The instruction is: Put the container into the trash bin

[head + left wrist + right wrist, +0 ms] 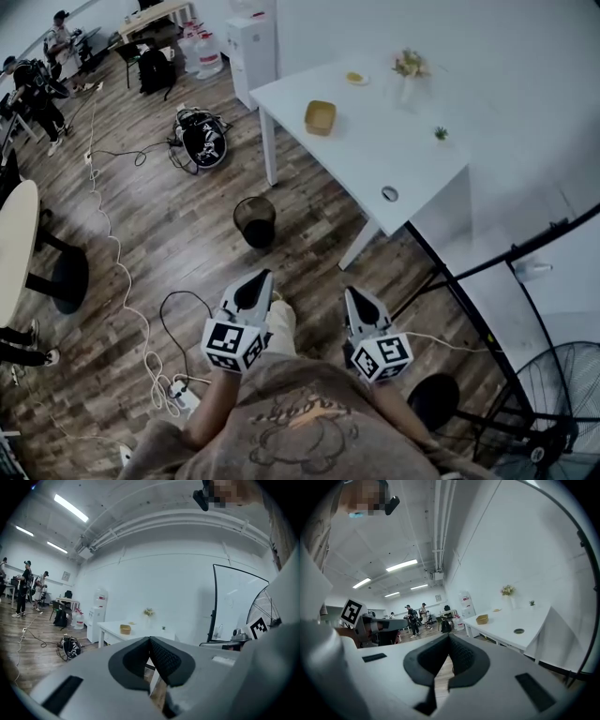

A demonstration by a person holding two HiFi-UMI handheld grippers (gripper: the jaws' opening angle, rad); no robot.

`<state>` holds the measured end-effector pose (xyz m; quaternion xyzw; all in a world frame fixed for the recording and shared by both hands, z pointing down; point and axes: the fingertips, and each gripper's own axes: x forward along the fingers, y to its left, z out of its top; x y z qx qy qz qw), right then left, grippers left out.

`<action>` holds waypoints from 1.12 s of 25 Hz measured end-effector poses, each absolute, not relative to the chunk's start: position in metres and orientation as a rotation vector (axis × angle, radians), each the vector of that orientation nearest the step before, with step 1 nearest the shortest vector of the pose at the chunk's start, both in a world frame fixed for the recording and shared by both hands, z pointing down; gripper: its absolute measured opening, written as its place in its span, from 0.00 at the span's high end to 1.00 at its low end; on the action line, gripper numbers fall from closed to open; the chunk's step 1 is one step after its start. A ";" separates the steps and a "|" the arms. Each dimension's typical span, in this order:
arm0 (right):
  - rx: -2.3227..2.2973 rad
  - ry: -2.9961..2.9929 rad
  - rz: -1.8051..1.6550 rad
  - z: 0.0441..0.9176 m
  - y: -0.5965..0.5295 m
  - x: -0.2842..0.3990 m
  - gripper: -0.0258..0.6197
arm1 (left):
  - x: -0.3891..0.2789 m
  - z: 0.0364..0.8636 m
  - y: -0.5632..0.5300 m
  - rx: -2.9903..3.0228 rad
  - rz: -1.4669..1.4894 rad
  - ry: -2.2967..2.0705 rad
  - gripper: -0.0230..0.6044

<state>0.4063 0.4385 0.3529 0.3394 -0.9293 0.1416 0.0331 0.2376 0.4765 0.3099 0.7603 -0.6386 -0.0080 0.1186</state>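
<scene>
Evidently pre-grasp: left gripper (255,281) and right gripper (361,298) both clenched, empty.
Yellow square container (320,117) sits untouched on the white rectangular table (403,159); next likely needs walking over and opening jaws, then the round black trash bin (255,221).

Yellow container (320,117) (upright) on table (375,155), trash bin (255,221) nearby.

White table (403,159), wood floor (169,253).
On the table I see a yellow container (320,117), a dish (356,78), a vase (409,70) and a small plant (441,133). On the floor: a black bin (255,221) near the table leg, a bag (202,139) and cables (114,253).
</scene>
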 end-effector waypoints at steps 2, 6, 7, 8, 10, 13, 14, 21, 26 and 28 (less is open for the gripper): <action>1.046 -2.844 0.444 0.358 0.430 0.408 0.96 | 0.238 0.314 0.465 2.225 -0.029 -1.861 0.96; 1.060 -2.824 0.455 0.364 0.403 0.409 0.96 | 0.233 0.319 0.434 2.226 -0.030 -1.844 0.96; 1.060 -2.821 0.454 0.366 0.395 0.408 0.96 | 0.231 0.320 0.426 2.226 -0.033 -1.841 0.96; 1.060 -2.818 0.452 0.366 0.387 0.405 0.96 | 0.227 0.321 0.417 2.225 -0.035 -1.839 0.96; 1.060 -2.815 0.443 0.367 0.370 0.399 0.96 | 0.220 0.323 0.398 2.227 -0.037 -1.833 0.96; 1.069 -2.812 0.448 0.371 0.340 0.387 0.96 | 0.210 0.323 0.366 2.240 -0.040 -1.814 0.96; 1.071 -2.809 0.450 0.371 0.330 0.383 0.96 | 0.207 0.321 0.355 2.245 -0.040 -1.807 0.96; 1.110 -2.792 0.425 0.347 0.253 0.345 0.96 | 0.174 0.306 0.273 2.278 -0.038 -1.771 0.96; 1.156 -2.771 0.425 0.338 0.203 0.319 0.96 | 0.144 0.301 0.219 2.292 -0.038 -1.740 0.96; 1.171 -2.764 0.424 0.337 0.184 0.310 0.96 | 0.134 0.299 0.196 2.303 -0.041 -1.729 0.96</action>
